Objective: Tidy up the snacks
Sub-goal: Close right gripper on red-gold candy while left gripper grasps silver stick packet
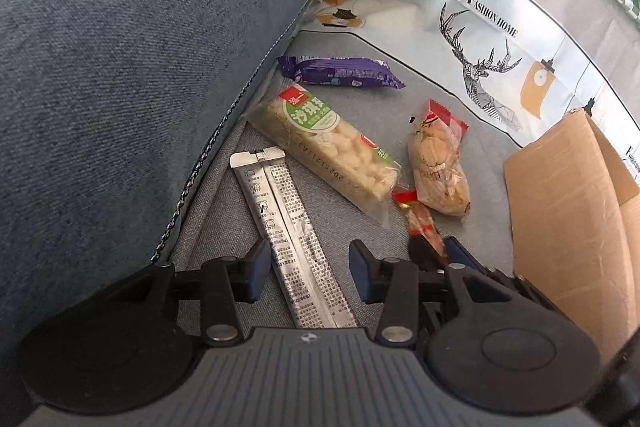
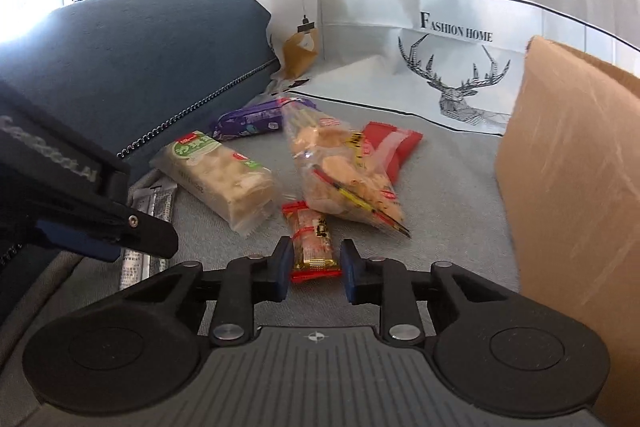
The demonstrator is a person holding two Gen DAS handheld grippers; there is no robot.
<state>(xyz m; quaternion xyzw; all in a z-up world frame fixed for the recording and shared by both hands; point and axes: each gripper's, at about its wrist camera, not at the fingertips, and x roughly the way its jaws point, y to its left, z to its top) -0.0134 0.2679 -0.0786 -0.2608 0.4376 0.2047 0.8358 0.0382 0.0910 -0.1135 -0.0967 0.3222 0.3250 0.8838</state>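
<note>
Right claw (image 2: 314,269) straddles red snack (image 2: 314,239), unclosed.

My left gripper (image 1: 308,267) and right gripper (image 2: 314,269) share ribbed grey bodies, black arms, silver rivets, blue-padded fingers (image 2: 282,263).

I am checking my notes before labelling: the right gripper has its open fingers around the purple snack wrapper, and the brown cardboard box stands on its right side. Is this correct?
Not quite. In the right wrist view, the right gripper is open around the small red-ended snack bar, not the purple snack wrapper, which lies farther back near the blue cushion. The brown cardboard box does stand on its right side.
</note>
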